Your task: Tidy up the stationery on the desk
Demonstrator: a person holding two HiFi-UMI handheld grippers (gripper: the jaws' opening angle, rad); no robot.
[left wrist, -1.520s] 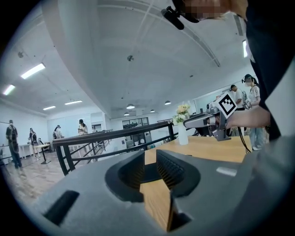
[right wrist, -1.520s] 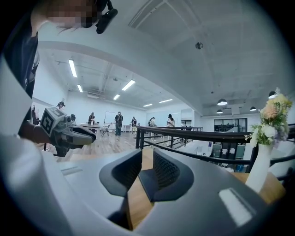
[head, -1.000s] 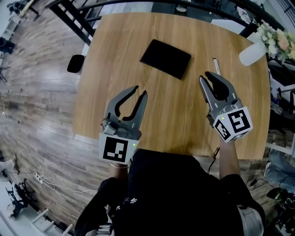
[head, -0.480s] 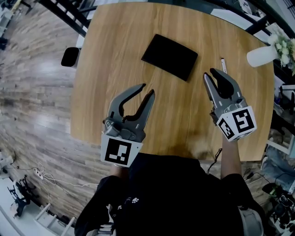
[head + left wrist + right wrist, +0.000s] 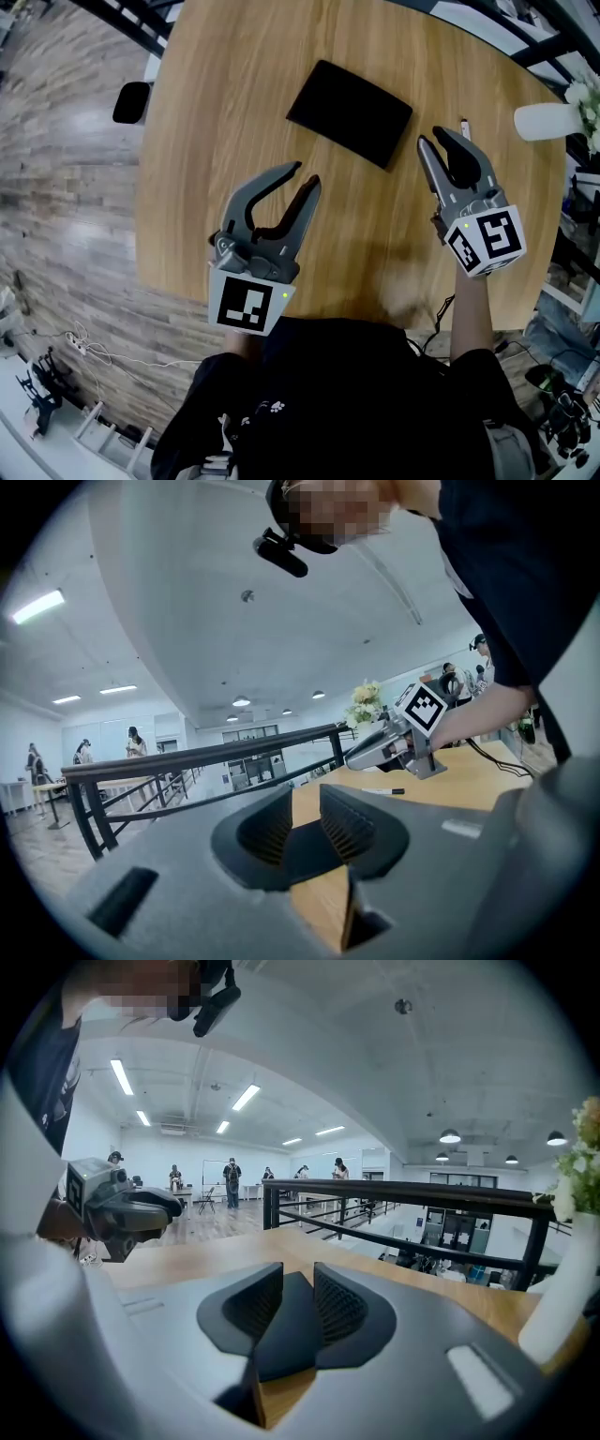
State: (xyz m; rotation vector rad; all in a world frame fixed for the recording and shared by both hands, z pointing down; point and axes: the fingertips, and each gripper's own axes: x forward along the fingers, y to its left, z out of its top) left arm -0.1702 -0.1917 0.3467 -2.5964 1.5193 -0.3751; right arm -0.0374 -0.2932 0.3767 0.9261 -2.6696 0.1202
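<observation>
Hovering over the desk, we have nothing tidied yet: the black notebook lies flat mid-desk and the pen just beyond the right gripper, whose jaws have just been opening, empty. The left gripper is spread too, holding nothing.

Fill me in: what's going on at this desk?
A person holds a gripper in each hand over the wooden desk. The left gripper and right gripper are both empty, jaws apart; the right one's have just been opening. A black notebook and a marker lie untouched on it, the marker just beyond the right gripper.
</observation>
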